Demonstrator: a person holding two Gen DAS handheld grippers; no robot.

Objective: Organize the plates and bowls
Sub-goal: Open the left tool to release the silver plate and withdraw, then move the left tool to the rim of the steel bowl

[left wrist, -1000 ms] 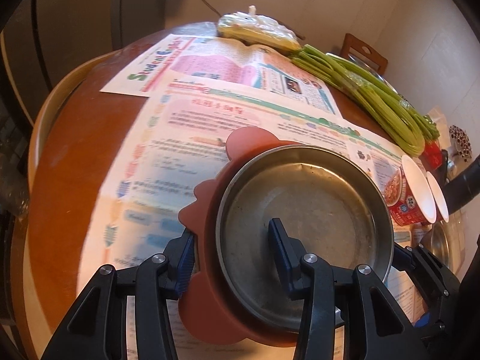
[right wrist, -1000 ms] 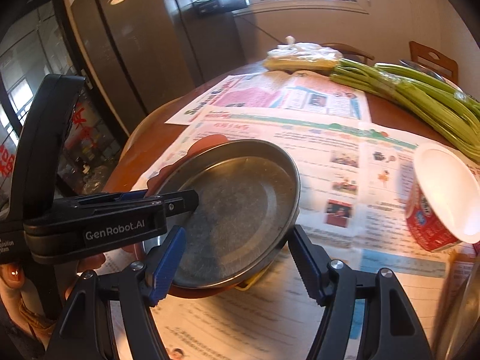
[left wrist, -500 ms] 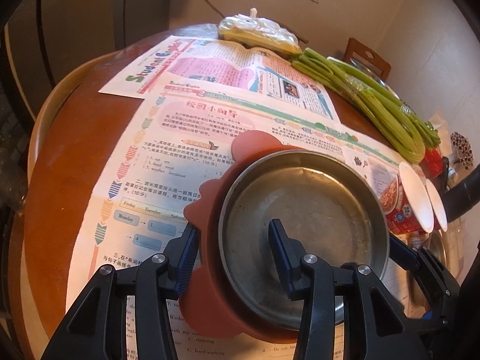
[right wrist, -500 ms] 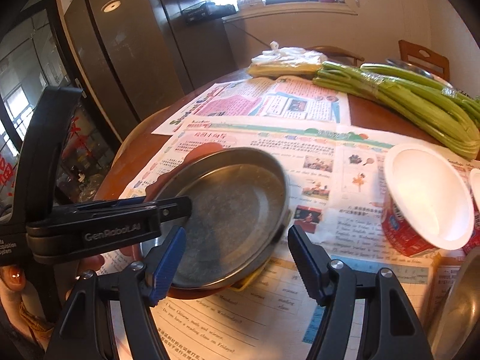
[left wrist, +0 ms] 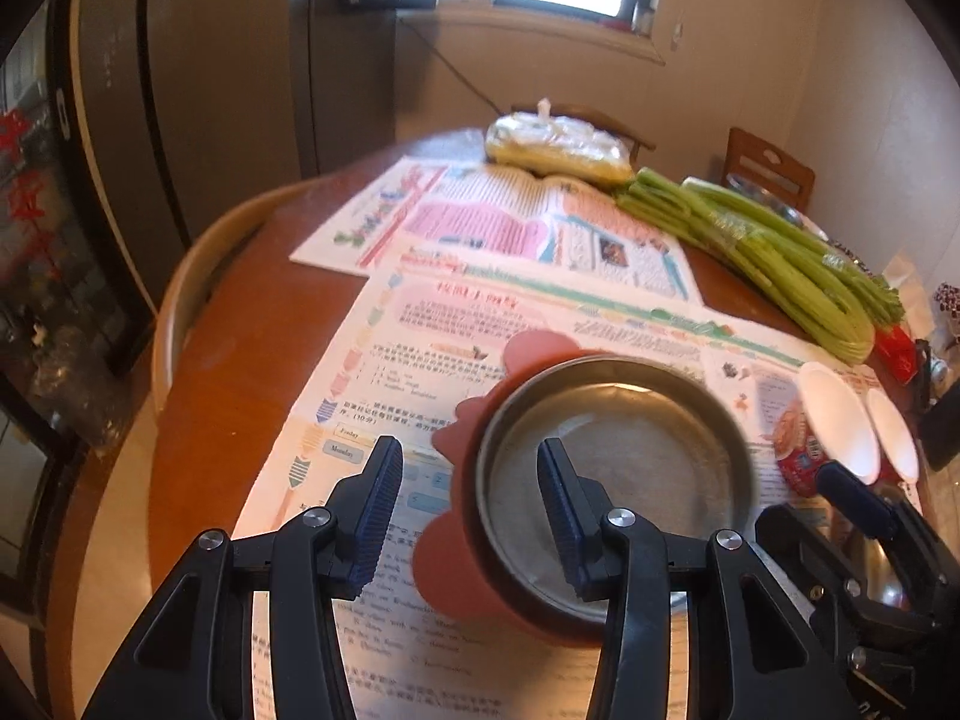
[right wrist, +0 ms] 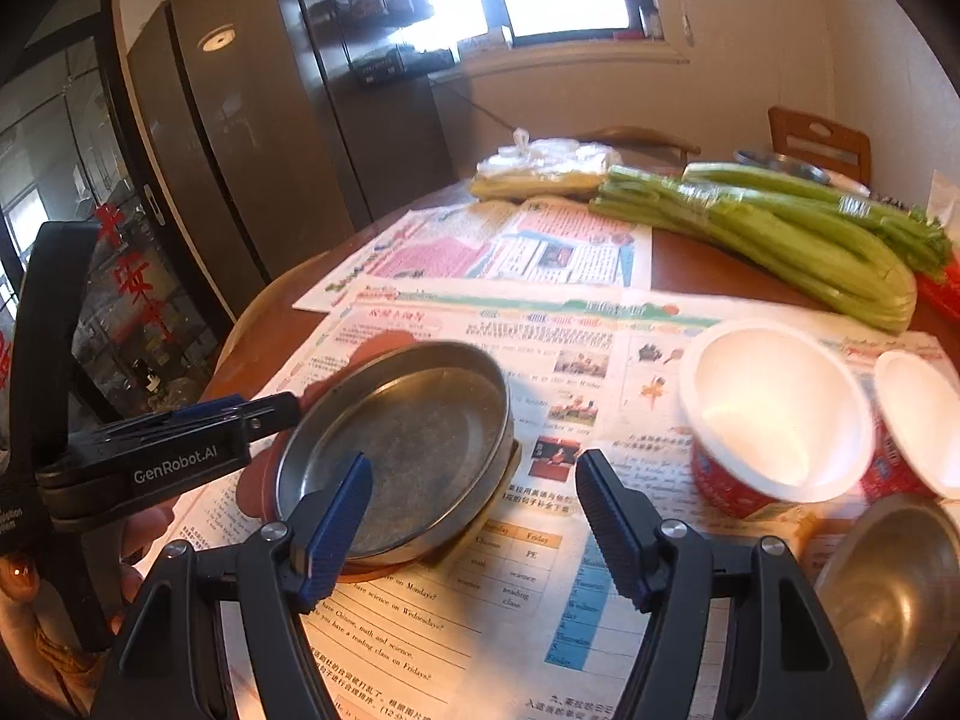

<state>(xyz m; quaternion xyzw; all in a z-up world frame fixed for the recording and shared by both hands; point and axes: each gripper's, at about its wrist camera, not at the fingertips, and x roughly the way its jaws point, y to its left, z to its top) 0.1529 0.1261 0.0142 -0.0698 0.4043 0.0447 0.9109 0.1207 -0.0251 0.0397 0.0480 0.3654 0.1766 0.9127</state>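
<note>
The left claw (left wrist: 465, 501) is closed on the near rim of the steel plate (left wrist: 624, 468) w/ the red scalloped plate (left wrist: 462, 564) under it; one pad is inside the plate, the other outside. The right claw (right wrist: 471, 525) is spread and holds nothing; the stack is just in front, its edge between the pads. Two white cups (right wrist: 774, 414) stand to the right on the counter (left wrist: 240, 336).
</note>
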